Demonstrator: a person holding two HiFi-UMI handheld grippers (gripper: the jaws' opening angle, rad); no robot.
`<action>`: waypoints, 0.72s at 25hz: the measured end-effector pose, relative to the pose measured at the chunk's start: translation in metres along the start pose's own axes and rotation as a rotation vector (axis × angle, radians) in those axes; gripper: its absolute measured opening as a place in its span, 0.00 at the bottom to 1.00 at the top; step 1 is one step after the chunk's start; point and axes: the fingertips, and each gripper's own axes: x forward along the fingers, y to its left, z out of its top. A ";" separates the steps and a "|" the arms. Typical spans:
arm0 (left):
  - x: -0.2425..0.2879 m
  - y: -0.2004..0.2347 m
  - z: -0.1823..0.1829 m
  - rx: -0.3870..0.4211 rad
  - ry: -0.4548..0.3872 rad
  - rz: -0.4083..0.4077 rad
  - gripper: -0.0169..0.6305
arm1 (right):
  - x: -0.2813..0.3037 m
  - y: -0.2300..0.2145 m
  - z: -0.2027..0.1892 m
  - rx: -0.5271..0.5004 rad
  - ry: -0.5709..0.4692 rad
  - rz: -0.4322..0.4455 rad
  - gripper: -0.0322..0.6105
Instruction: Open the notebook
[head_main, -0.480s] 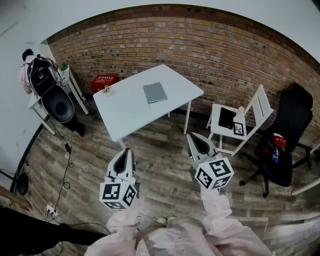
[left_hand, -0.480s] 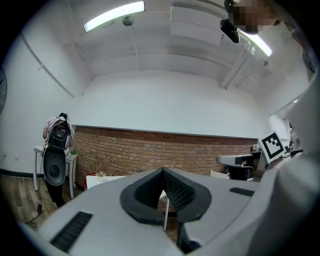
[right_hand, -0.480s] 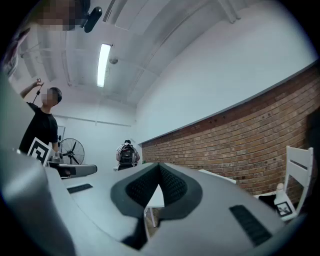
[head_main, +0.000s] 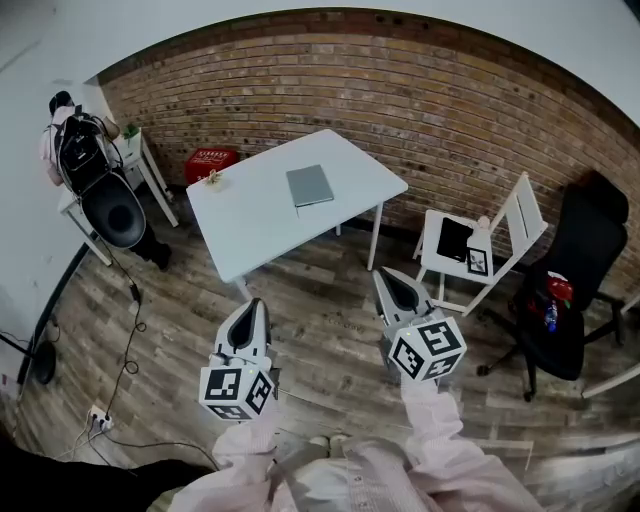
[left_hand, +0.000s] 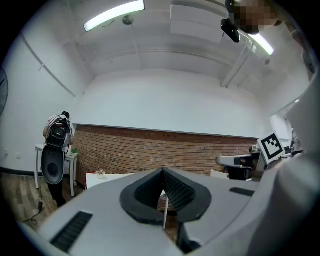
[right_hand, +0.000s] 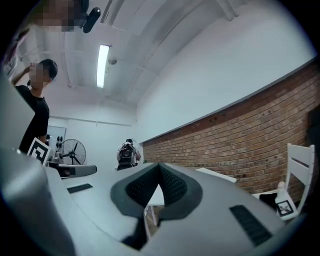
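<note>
Head view: one notebook (head_main: 310, 185), one table (head_main: 255, 225).

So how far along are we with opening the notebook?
Nothing is done yet: the grey notebook lies closed on the white table. Nothing is in hand: the left tongs and right tongs are shut and empty, held over the wooden floor, short of the table. Left to do: reach the table, then lift the cover.

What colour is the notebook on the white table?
The notebook is plain grey. The head view shows it best.
</note>
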 end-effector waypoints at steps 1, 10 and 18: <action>0.000 -0.001 -0.002 -0.002 0.001 0.002 0.02 | 0.000 -0.001 -0.002 -0.001 0.007 0.004 0.05; 0.007 -0.001 -0.012 -0.026 0.011 0.025 0.01 | 0.012 -0.010 -0.014 -0.011 0.036 0.011 0.11; 0.030 0.014 -0.024 -0.042 0.029 0.024 0.01 | 0.042 -0.021 -0.028 -0.010 0.073 0.012 0.20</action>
